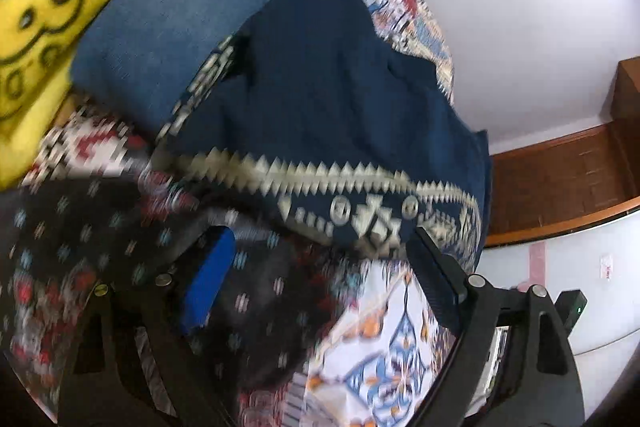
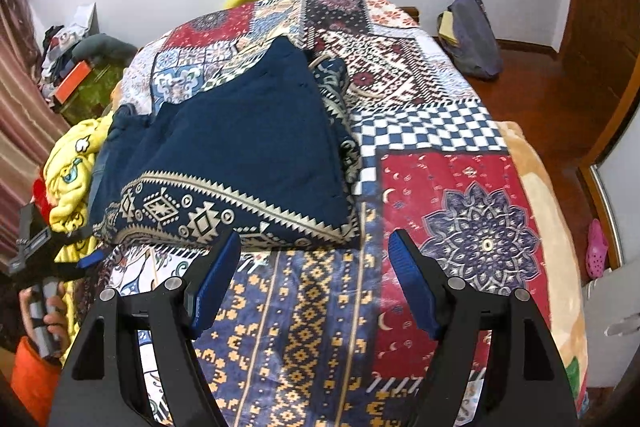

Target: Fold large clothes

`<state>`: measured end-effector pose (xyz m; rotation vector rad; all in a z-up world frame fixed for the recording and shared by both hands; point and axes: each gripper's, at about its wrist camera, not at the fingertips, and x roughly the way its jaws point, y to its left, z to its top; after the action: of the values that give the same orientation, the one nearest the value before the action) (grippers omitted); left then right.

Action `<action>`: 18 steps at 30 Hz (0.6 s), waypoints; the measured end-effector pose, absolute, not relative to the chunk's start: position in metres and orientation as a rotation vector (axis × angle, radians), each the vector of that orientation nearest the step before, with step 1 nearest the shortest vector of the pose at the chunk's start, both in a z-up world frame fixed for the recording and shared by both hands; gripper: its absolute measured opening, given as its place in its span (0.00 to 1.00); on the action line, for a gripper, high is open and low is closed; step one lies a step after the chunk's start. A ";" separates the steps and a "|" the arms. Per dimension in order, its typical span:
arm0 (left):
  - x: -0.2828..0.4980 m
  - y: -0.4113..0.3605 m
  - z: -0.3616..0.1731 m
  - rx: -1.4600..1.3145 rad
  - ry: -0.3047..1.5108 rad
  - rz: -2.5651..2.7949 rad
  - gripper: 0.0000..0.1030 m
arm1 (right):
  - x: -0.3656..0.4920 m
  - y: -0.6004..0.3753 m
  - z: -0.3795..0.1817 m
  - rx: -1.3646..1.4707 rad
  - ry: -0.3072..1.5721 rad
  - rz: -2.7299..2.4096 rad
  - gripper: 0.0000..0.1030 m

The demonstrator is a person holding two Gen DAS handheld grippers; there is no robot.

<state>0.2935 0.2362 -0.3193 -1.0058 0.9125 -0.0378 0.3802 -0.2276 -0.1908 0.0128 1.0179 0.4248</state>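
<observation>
Evidently the patchwork bedspread (image 2: 460,155) serves as my folding surface, so the folded navy garment (image 2: 248,147) lies there beside the jeans (image 1: 168,27), and my right gripper (image 2: 316,283) and left gripper (image 1: 324,271) hover spread (nothing pinched)

The right gripper (image 2: 316,279) points steeply down over the near part of the bed (image 2: 460,163), its two blue-padded fingers (image 2: 212,283) spread well apart with nothing between them; they hang clear of the bed cover, apart from any cloth. The left gripper (image 1: 316,279) is tilted down and rolled sideways over the bed's near edge, its jaws wide and empty, one blue pad and one dark finger showing. In the right wrist view the left gripper's body sits at the bed's left side, and the person's left hand (image 2: 50,315), in an orange sleeve (image 2: 32,379), wraps its handle.
</observation>
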 end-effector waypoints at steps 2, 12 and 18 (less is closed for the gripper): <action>0.305 0.237 -0.325 -1.035 0.894 -0.043 0.69 | 0.379 -0.226 -0.191 0.025 1.019 0.431 0.71; 0.315 0.234 -0.300 -1.026 0.781 0.002 0.33 | 0.387 -0.199 -0.190 0.020 1.010 0.469 0.71; 0.340 0.229 -0.318 -1.008 0.818 0.019 0.41 | 0.400 -0.174 -0.198 0.008 1.022 0.504 0.71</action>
<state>0.3404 0.2293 -0.3178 -1.0077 0.8179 0.0194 0.4003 -0.1743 -0.1978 0.0082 1.0223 0.5041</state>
